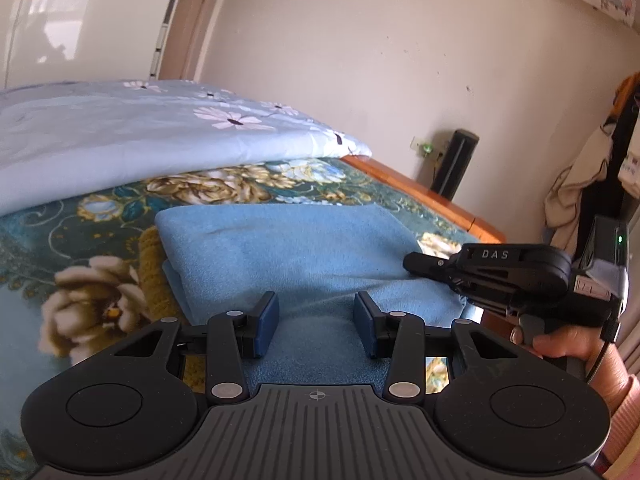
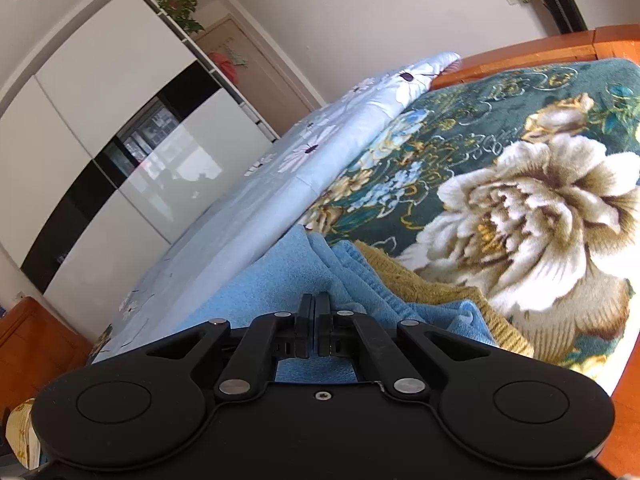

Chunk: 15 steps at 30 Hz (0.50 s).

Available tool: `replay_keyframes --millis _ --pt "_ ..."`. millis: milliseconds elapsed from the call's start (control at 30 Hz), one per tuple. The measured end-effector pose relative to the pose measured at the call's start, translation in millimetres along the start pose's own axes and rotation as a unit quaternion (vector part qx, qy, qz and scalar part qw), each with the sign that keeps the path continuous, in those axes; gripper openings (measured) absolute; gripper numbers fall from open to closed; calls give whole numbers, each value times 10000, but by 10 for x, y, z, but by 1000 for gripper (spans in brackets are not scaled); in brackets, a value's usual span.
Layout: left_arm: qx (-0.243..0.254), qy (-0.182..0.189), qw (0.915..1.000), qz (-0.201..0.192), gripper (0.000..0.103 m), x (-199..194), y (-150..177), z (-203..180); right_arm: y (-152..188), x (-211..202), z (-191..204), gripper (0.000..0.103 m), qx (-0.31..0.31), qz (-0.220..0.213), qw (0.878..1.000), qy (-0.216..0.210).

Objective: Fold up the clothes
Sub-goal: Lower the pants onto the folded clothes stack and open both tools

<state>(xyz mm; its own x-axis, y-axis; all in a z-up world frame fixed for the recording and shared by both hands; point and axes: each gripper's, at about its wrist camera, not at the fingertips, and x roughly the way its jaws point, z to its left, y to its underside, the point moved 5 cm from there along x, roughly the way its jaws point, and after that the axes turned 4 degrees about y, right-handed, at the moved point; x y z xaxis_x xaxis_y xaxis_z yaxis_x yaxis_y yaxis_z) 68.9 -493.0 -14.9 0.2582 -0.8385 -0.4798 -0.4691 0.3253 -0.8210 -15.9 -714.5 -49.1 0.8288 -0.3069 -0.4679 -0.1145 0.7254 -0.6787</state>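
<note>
A light blue fleece garment (image 1: 296,248) lies folded on the floral bed blanket (image 1: 60,240), with a mustard knit piece (image 1: 152,276) showing under its left edge. My left gripper (image 1: 316,316) is open just above the garment's near part, empty. My right gripper (image 1: 408,261) comes in from the right and rests at the garment's right edge. In the right wrist view the right gripper (image 2: 315,304) has its jaws closed together over the blue garment (image 2: 280,280); whether cloth is pinched between them is hidden. The mustard piece (image 2: 420,280) lies beside it.
A pale blue daisy-print quilt (image 1: 120,136) is piled at the back of the bed. The orange wooden bed frame (image 1: 432,196) runs along the right. A black speaker (image 1: 456,164) stands by the wall. White wardrobe doors (image 2: 100,160) stand beyond the bed.
</note>
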Motion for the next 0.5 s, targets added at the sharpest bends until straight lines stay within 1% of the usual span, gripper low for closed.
replay_keyframes --millis 100,133,167,233,267,300,367,400,433,500 --pt "29 68 10000 -50 41 -133 -14 -47 -14 -27 89 1 -220 53 9996 184" --pt "17 81 9999 -68 43 -191 -12 -56 -23 -45 123 6 -282 59 9993 224" --pt "2 94 9999 -84 45 -251 -11 -64 -32 -71 161 10 -326 48 9992 240" --pt "-77 51 9999 -125 49 -407 -21 -54 -43 -160 274 23 -454 -37 9985 301" --pt "-148 26 9997 -167 51 -504 -25 -31 -47 -213 340 26 -527 -94 9980 339" --pt "-225 9 9995 -226 53 -603 -25 -1 -47 -275 413 32 -618 -153 9973 364" --pt "-417 -88 9984 -372 65 -853 0 96 -11 -465 644 34 -964 -312 9945 252" --pt "-485 -172 9978 -424 65 -975 21 153 27 -557 768 38 -1155 -365 9925 165" --pt "-523 -289 9970 -499 66 -1124 66 217 81 -647 899 44 -1353 -393 9900 111" --pt "-567 -515 9954 -569 68 -1375 158 346 234 -812 1170 48 -1779 -381 9833 46"
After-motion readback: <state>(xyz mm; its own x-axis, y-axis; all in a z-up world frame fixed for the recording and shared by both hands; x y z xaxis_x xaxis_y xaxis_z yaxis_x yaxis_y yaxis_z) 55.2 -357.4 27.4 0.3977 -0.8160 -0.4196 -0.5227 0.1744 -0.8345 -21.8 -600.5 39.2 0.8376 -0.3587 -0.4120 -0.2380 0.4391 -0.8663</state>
